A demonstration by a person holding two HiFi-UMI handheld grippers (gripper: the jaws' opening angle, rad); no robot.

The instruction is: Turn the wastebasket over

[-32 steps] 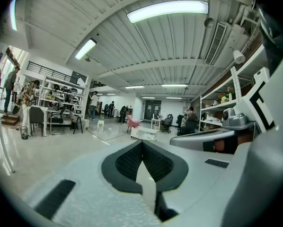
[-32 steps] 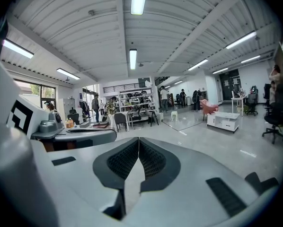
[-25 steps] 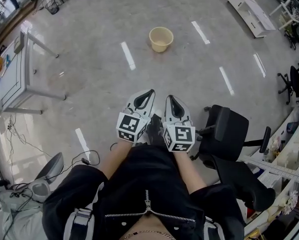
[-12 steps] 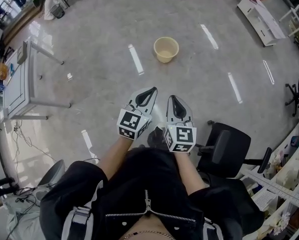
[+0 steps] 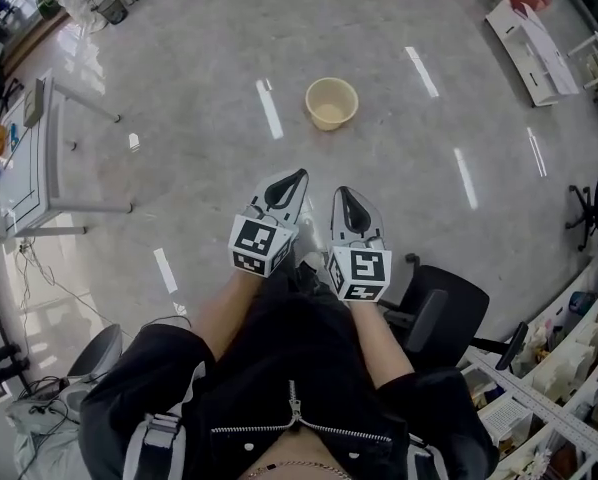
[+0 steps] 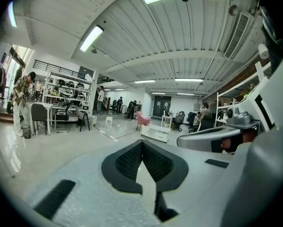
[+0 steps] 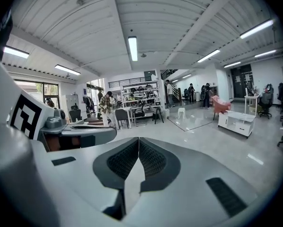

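Observation:
The wastebasket [image 5: 331, 102], a beige round tub, stands upright on the grey floor with its mouth up, well ahead of both grippers. My left gripper [image 5: 300, 173] and right gripper [image 5: 340, 191] are held side by side in front of my body, pointing toward the basket. Both are shut with nothing between the jaws. From the left gripper view, the left gripper [image 6: 141, 142] shows its pads closed together, and the right gripper [image 7: 138, 139] looks the same in the right gripper view. The basket is in neither gripper view.
A white table [image 5: 24, 153] stands at the left. A black office chair [image 5: 434, 313] is close at my right, with shelving [image 5: 569, 368] behind it. A low white cabinet [image 5: 527, 38] sits far right. Cables [image 5: 49, 388] lie at the lower left. People stand far off.
I have walked forward over the floor with both grippers carried along, still shut. The black chair has slipped back toward my right side, and the basket sits slightly lower in the head view.

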